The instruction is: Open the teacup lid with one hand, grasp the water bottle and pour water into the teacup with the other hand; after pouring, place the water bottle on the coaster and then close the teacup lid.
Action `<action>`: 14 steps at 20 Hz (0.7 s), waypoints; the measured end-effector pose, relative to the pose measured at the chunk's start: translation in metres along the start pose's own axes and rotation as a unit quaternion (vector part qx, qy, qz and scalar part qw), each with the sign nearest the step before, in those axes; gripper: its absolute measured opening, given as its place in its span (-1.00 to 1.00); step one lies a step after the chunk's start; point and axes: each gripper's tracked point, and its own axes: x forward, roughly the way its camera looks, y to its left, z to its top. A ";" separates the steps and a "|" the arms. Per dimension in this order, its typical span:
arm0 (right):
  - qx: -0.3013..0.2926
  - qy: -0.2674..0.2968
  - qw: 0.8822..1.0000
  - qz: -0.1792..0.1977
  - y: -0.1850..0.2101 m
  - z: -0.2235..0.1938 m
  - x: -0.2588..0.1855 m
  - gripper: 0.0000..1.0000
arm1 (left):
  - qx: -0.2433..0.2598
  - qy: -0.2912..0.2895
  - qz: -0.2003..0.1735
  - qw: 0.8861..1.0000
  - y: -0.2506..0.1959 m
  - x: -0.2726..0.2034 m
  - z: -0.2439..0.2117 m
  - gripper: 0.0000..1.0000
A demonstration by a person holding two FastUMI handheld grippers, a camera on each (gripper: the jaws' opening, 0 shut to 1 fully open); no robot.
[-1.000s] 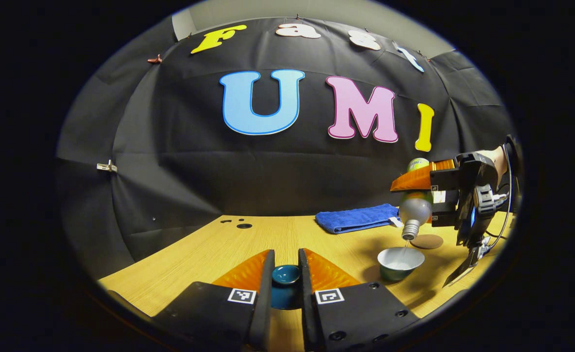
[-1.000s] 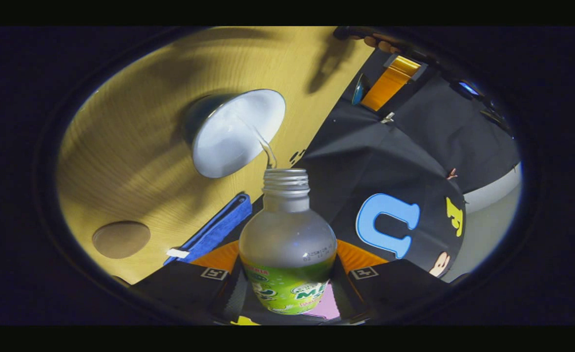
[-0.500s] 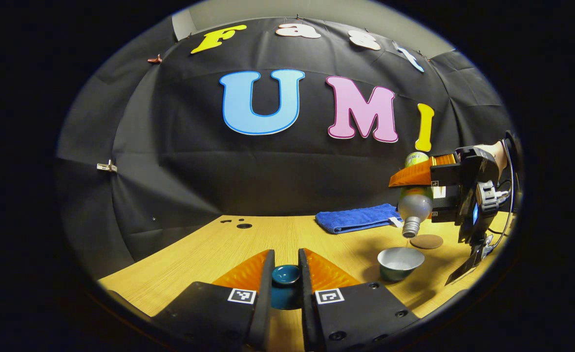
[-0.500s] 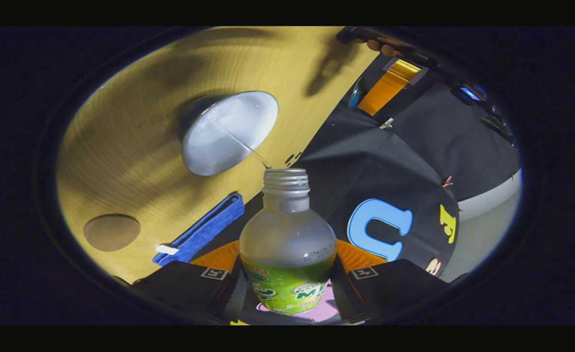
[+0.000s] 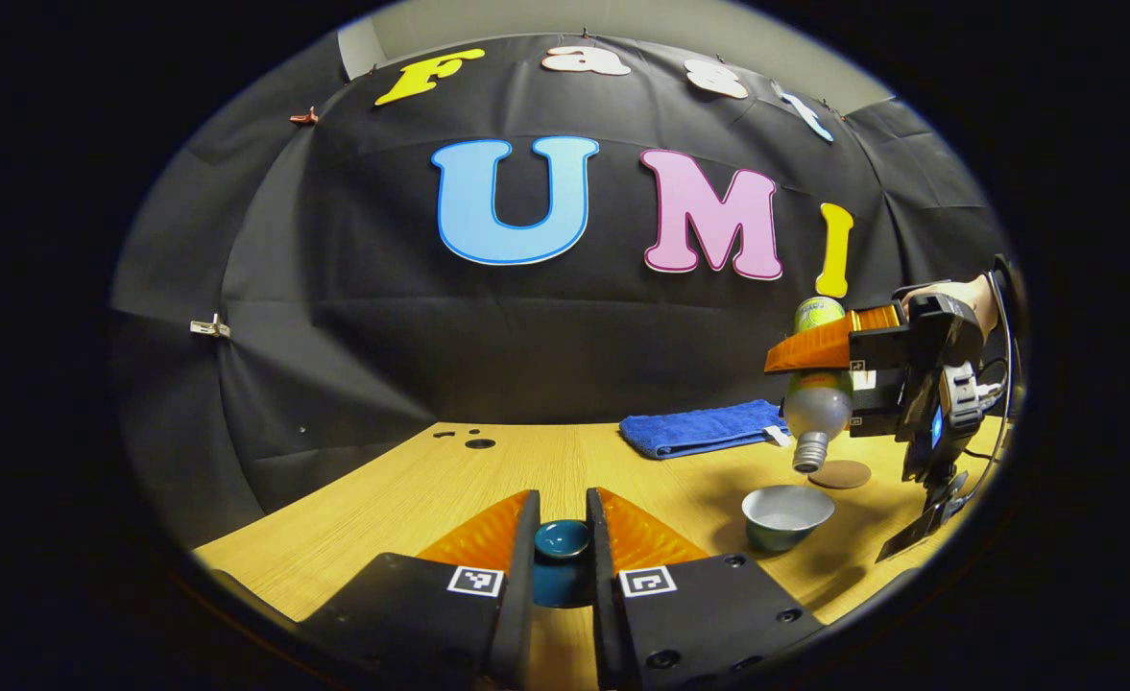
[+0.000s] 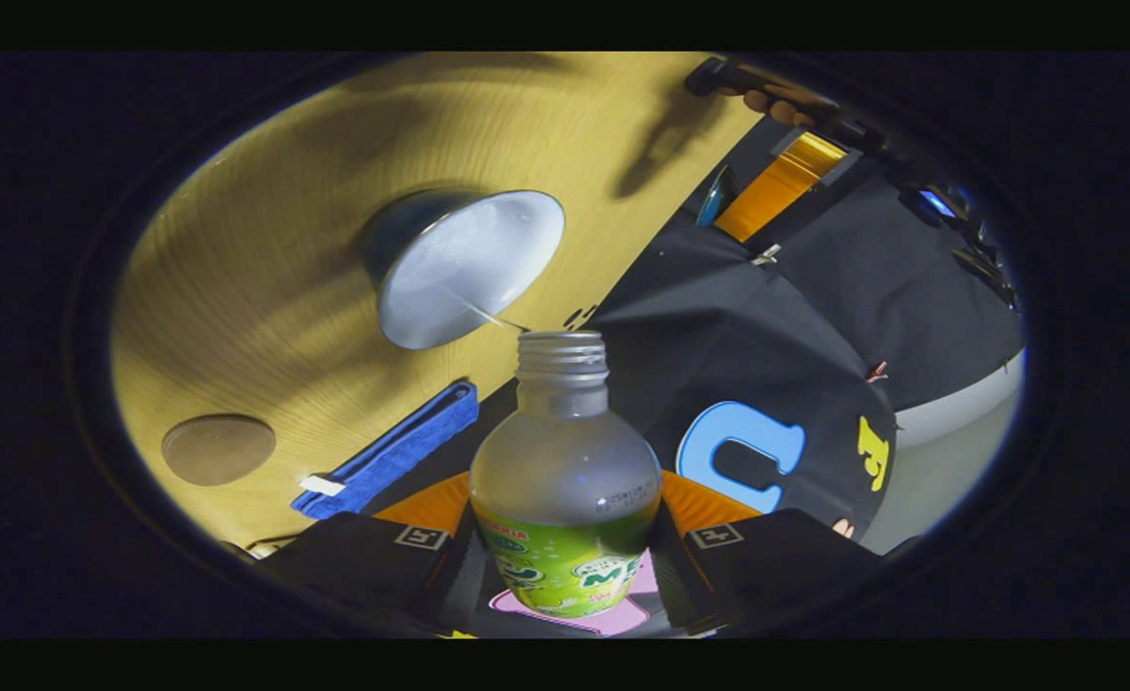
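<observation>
The left gripper (image 5: 562,552) squeezes the dark blue teacup lid (image 5: 563,539) between its two fingers, up above the wooden table (image 5: 488,480). The right gripper (image 6: 565,566) grips the water bottle (image 6: 565,480) around its green label. The bottle is tipped over with its open neck pointing down, just above the teacup (image 5: 787,515). In the right gripper view a thin thread of water joins the bottle's mouth and the teacup (image 6: 464,274), which has water in it. Near the cup lies the round brown coaster (image 5: 839,473), with nothing on it. A folded blue towel (image 5: 702,428) lies behind them, by the black cloth wall. A hand (image 5: 958,294) holds the right gripper.
</observation>
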 end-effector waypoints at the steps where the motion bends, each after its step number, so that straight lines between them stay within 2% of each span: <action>1: 0.002 -0.001 1.000 0.003 0.001 0.001 0.000 0.50 | 0.000 0.000 0.000 1.000 0.000 0.000 0.000 -0.34; 5: -0.004 -0.002 1.000 0.004 0.002 0.001 0.000 0.50 | 0.000 0.000 0.000 1.000 0.000 0.000 0.000 -0.34; 6: -0.005 -0.002 1.000 0.005 0.003 0.001 0.000 0.50 | 0.000 0.000 0.000 1.000 0.000 0.000 0.000 -0.40; 7: -0.006 -0.002 1.000 0.005 0.003 0.001 0.000 0.50 | 0.000 0.000 0.000 1.000 0.000 0.000 0.000 -0.34; 10: -0.004 -0.002 1.000 0.013 0.006 0.002 -0.001 0.50 | 0.000 0.000 0.000 1.000 0.000 0.000 0.000 -0.40; 11: -0.005 -0.002 1.000 0.015 0.007 0.003 -0.001 0.50 | 0.000 0.000 0.000 1.000 0.000 0.000 0.000 -0.34; 14: -0.006 -0.002 1.000 0.015 0.007 0.004 -0.001 0.50 | 0.000 0.000 0.000 1.000 0.000 0.000 -0.001 -0.34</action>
